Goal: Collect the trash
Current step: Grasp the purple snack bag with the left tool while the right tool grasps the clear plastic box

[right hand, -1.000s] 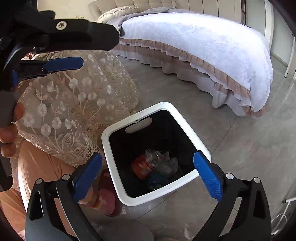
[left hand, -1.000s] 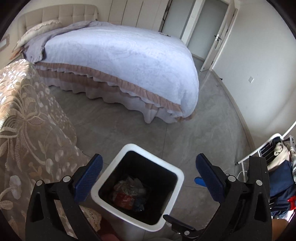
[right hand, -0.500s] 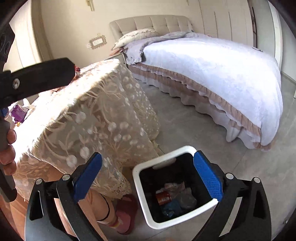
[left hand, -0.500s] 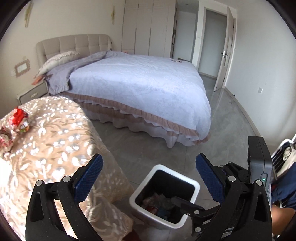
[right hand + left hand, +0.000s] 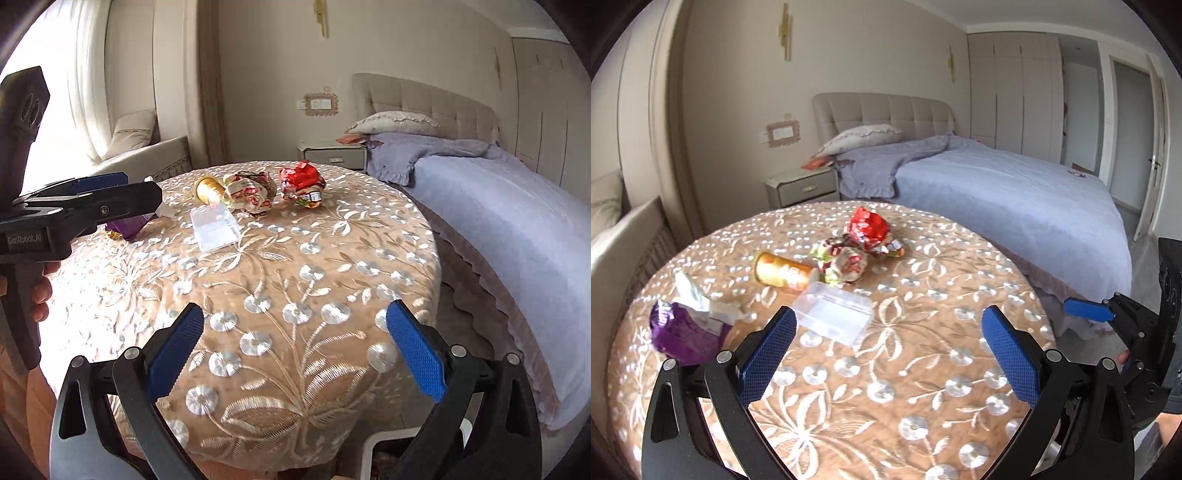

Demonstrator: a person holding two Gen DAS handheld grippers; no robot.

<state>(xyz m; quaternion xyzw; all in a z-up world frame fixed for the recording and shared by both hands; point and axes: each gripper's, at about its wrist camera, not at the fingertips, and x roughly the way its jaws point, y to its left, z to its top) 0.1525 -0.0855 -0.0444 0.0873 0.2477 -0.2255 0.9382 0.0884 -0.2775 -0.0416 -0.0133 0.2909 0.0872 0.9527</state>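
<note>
Trash lies on a round table with an embroidered cloth (image 5: pixel 923 354): a red foil wrapper (image 5: pixel 868 227), a crumpled printed wrapper (image 5: pixel 846 260), an orange can on its side (image 5: pixel 783 273), a clear plastic box (image 5: pixel 833 314), a purple bag (image 5: pixel 683 332) and a white tissue (image 5: pixel 692 295). My left gripper (image 5: pixel 890 350) hovers open over the near side of the table, just short of the clear box. My right gripper (image 5: pixel 295 350) is open and empty over the table's near edge, with the red wrapper (image 5: pixel 301 182), can (image 5: pixel 208 188) and clear box (image 5: pixel 214 227) farther off. The bin's white rim (image 5: pixel 373 448) peeks out below.
A bed with a lilac cover (image 5: pixel 997 192) stands to the right of the table, with a nightstand (image 5: pixel 801 186) beside the headboard. An armchair (image 5: pixel 144 155) sits by the window at the left. A hand (image 5: pixel 38 295) holds the left gripper's handle.
Both grippers rose from over the black bin on the floor and now point across the tabletop. The bin has dropped out of the left wrist view. Both stayed open.
</note>
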